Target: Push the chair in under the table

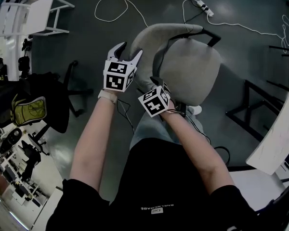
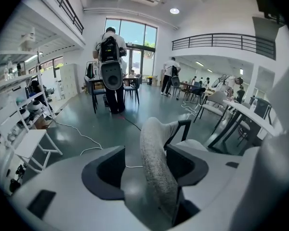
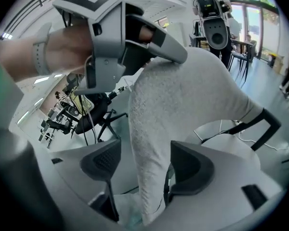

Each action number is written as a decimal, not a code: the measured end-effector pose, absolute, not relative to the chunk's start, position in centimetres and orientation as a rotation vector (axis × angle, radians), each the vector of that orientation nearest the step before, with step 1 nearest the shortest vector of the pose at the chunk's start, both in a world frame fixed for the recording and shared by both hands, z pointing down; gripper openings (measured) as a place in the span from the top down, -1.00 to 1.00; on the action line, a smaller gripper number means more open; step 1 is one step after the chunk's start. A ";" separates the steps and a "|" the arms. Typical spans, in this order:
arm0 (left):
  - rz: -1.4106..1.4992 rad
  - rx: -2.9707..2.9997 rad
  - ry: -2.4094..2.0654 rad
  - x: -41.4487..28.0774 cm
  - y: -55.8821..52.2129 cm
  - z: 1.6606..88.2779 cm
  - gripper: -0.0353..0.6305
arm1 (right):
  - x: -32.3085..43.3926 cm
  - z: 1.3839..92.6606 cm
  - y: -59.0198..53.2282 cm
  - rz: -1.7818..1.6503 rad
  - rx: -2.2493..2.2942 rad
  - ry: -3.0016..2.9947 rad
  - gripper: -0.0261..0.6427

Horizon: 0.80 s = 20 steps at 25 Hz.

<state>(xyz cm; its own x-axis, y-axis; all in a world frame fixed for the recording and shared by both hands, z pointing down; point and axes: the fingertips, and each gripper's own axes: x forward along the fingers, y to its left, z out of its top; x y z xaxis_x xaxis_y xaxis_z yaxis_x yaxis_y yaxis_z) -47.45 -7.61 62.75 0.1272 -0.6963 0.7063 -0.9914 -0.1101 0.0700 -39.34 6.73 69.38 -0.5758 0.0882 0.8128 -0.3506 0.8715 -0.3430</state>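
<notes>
the chair backrest is straddled by the left gripper and the right gripper. both sets of jaws are spread open.

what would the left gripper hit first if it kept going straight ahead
The chair's grey backrest: its top edge stands between the open jaws of the left gripper, so the gripper would likely meet that first.
</notes>
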 end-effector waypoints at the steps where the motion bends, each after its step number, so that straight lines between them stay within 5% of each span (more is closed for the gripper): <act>1: 0.721 1.864 -1.623 -47.5 -7.7 63.1 0.14 | -39.4 70.1 6.8 0.600 0.193 -2.091 0.00; 20: 0.503 1.693 -1.698 -44.8 -11.3 64.9 0.48 | -37.8 72.4 4.7 0.705 0.346 -2.059 0.19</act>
